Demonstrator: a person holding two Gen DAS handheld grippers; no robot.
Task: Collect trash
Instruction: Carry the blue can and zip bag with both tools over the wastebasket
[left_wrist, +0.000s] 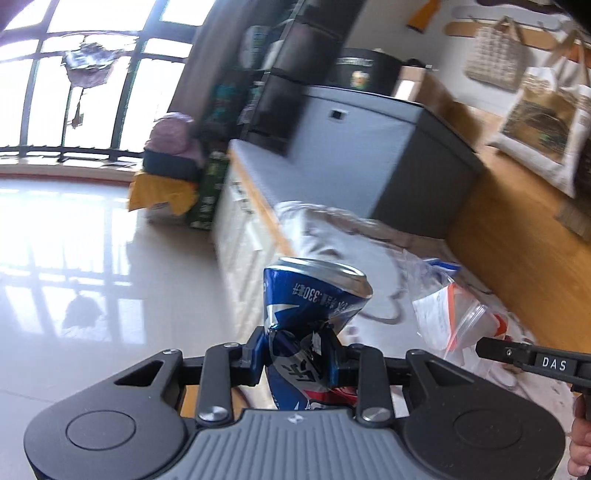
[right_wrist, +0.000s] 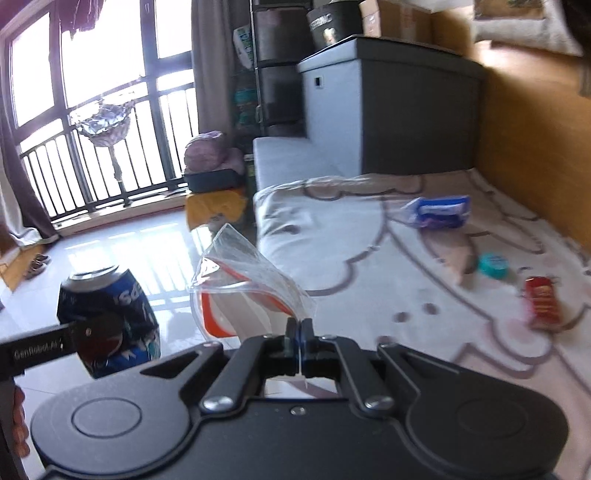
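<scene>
My left gripper (left_wrist: 297, 349) is clamped around the dented waist of a crushed blue can (left_wrist: 314, 291), whose long axis runs forward along the fingers, open rim away from me. My right gripper (right_wrist: 299, 328) is pressed together on one lip of a clear zip bag (right_wrist: 243, 291) with an orange seal; the bag's mouth gapes above the pinch. From the right wrist view, the can hangs to the left of the bag, near it but apart; from the left wrist view, the bag lies to the right and slightly ahead. The coming move, as I judge it, turns on bringing the can rightward over the mouth, end first. Both are held in the air off the near edge of the patterned bedspread (right_wrist: 369, 258), where a blue packet (right_wrist: 439, 210), a teal lid (right_wrist: 493, 264) and a red wrapper (right_wrist: 543, 302) wait uncollected.
</scene>
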